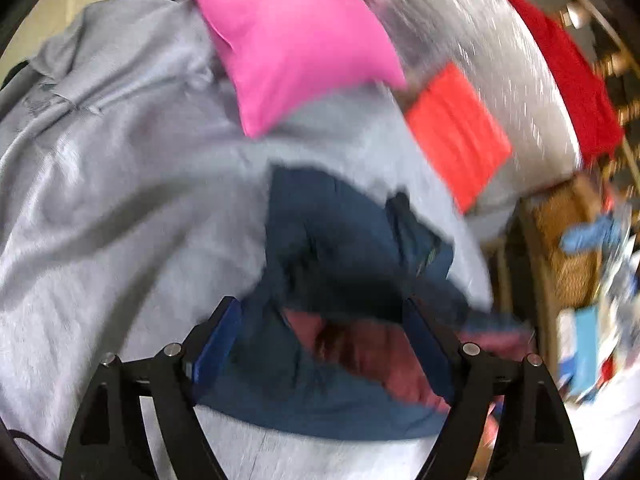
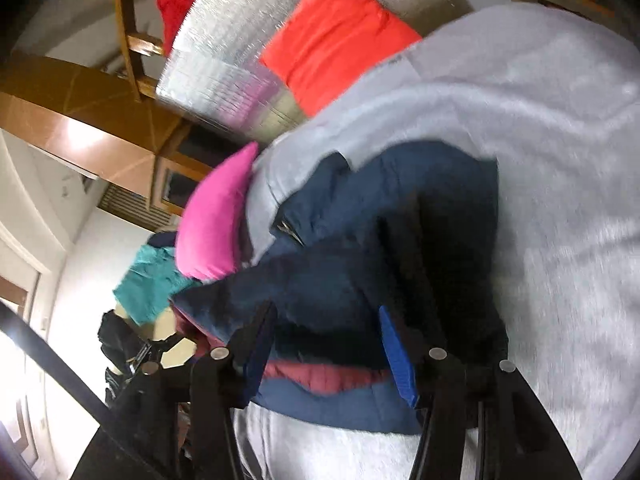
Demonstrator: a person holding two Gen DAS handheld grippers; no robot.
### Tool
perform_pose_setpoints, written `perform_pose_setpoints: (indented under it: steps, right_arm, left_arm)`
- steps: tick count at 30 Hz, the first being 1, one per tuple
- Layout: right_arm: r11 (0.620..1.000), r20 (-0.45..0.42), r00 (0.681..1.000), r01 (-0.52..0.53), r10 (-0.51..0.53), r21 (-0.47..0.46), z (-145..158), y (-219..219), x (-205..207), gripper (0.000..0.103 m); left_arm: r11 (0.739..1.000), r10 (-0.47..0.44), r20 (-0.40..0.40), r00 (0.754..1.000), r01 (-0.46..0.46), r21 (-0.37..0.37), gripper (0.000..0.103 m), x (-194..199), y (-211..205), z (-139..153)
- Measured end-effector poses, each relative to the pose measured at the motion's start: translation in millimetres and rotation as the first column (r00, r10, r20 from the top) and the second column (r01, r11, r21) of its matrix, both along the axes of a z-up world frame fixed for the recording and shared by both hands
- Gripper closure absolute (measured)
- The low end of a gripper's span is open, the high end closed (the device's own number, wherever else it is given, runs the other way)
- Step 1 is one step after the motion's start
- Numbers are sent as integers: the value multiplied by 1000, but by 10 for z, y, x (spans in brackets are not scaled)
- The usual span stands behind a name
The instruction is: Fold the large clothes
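Note:
A navy garment with a maroon lining (image 1: 352, 264) lies crumpled on top of a large light grey sweatshirt (image 1: 120, 184). My left gripper (image 1: 324, 320) is open, its blue-padded fingers (image 1: 218, 344) spread to either side of the navy cloth, just above it. In the right wrist view the same navy garment (image 2: 372, 240) sits bunched on the grey sweatshirt (image 2: 560, 160). My right gripper (image 2: 324, 332) is open too, its fingers (image 2: 394, 356) straddling the navy cloth's near edge and maroon lining. Both views are motion-blurred.
A folded pink garment (image 1: 296, 32) and a folded orange-red one (image 1: 456, 132) lie on the silver mat (image 1: 460, 20) beyond. A red cloth (image 1: 568, 76) hangs on a wooden chair. A teal cloth (image 2: 148, 280) lies past the pink one.

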State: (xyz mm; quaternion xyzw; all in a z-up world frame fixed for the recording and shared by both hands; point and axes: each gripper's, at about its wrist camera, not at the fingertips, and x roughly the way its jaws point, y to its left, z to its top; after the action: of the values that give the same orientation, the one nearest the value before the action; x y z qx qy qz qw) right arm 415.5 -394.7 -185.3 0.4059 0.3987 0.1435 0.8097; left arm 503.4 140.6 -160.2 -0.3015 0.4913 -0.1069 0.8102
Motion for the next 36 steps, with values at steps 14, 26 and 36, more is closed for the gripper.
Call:
perform_pose_setpoints:
  steps: [14, 26, 36]
  right_arm:
    - [999, 92, 995, 39, -42, 30, 225, -165, 148, 95]
    - [993, 143, 982, 120, -122, 20, 228, -393, 604, 46]
    - [929, 58, 998, 57, -39, -365, 163, 22, 531, 46]
  left_arm:
    - [979, -4, 61, 998, 16, -205, 89, 296, -15, 99]
    - [982, 181, 112, 977, -172, -84, 26, 635, 234, 202]
    - [968, 3, 55, 999, -16, 249, 27, 425, -216, -99]
